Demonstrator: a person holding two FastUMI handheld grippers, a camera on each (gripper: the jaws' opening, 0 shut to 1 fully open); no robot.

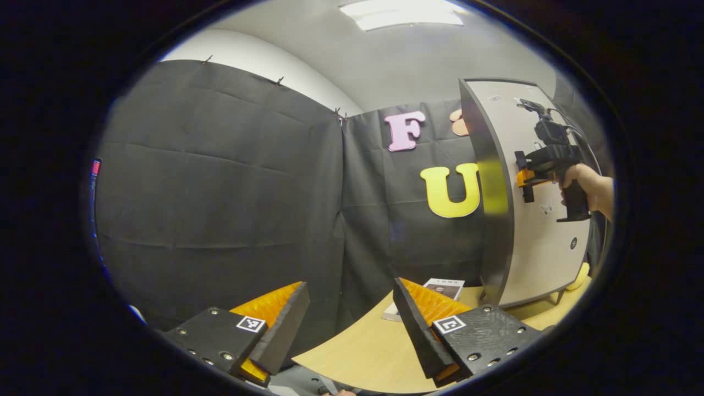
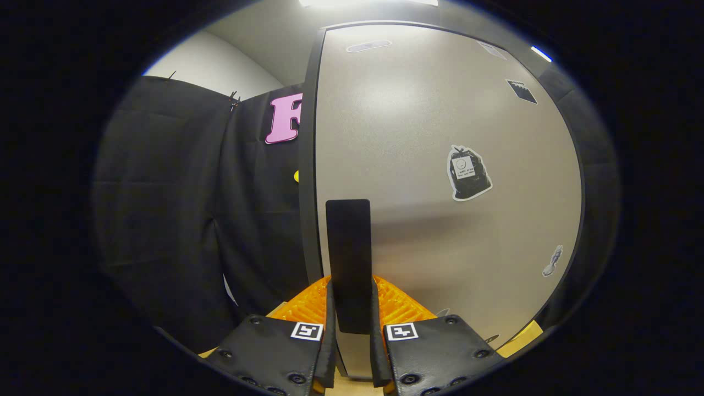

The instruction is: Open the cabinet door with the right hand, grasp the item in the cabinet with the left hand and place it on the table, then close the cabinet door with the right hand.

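Right tool (image 2: 350,330) clamped on the door handle (image 2: 348,258) of the cabinet door (image 2: 440,137), left tool (image 1: 352,324) wide open over worktop (image 1: 357,352); keep grip square, swing steadily; item unseen.

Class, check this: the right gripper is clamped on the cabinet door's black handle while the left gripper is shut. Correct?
Not quite. The left gripper view shows the left gripper open, holding nothing. The right gripper does clamp the handle of the cabinet door.
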